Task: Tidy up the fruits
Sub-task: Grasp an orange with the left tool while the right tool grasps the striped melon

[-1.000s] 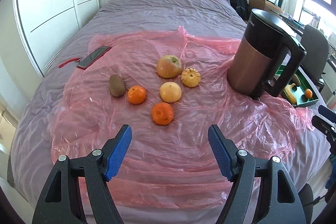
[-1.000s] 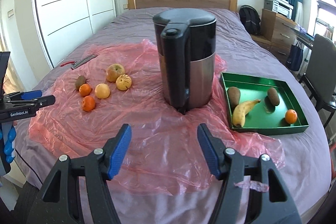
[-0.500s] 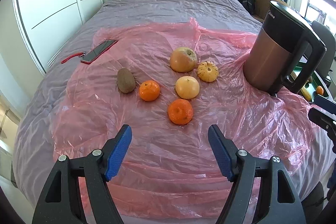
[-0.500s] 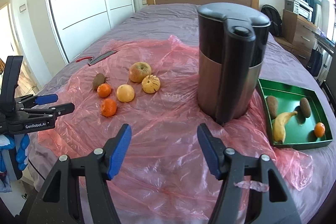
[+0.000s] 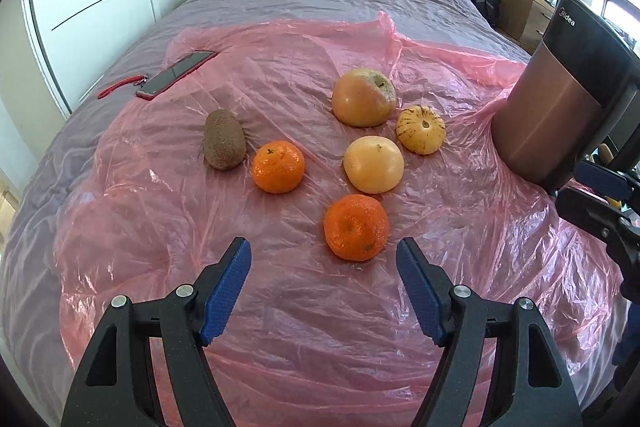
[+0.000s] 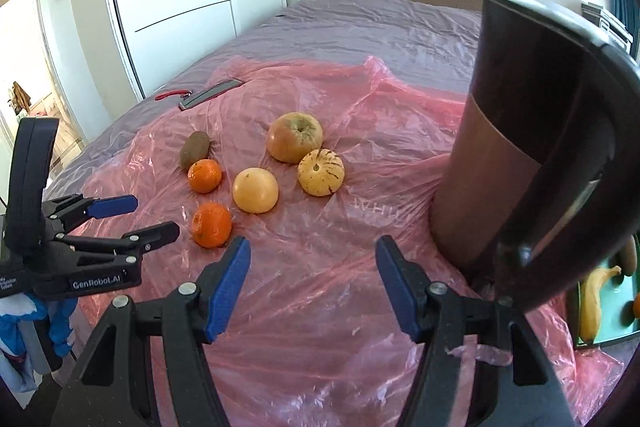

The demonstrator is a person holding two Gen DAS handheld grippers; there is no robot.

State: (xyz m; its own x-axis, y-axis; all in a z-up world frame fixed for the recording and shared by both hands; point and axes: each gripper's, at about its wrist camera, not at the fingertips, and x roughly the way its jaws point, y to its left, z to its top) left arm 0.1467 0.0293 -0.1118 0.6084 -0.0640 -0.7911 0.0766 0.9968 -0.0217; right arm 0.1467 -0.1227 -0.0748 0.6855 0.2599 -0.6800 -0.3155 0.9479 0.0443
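We are looking at a job that seems partly done. Six fruits are lying loose on the crinkled pink plastic sheet (image 5: 320, 307) spread over the bed: a fuzzy brown kiwi (image 5: 224, 139), two bright orange mandarins (image 5: 278, 167) (image 5: 356, 227), a pale yellow-orange round citrus (image 5: 373, 164), a large russet-green apple (image 5: 363, 97) and a small yellow fruit with brown stripes (image 5: 421, 129). At the right edge of the right wrist view, a green tray (image 6: 612, 319) is already holding a yellow banana (image 6: 596, 297) and what look like a couple more fruits, mostly hidden behind the tall black-and-copper electric kettle (image 6: 532, 147).

We are holding our left gripper (image 5: 323, 261) with its jaws spread wide and empty, just short of the nearer mandarin. Our right gripper (image 6: 312, 259) is likewise gaping and carrying nothing, hovering near the kettle. We judge all six loose fruits are waiting to be moved.
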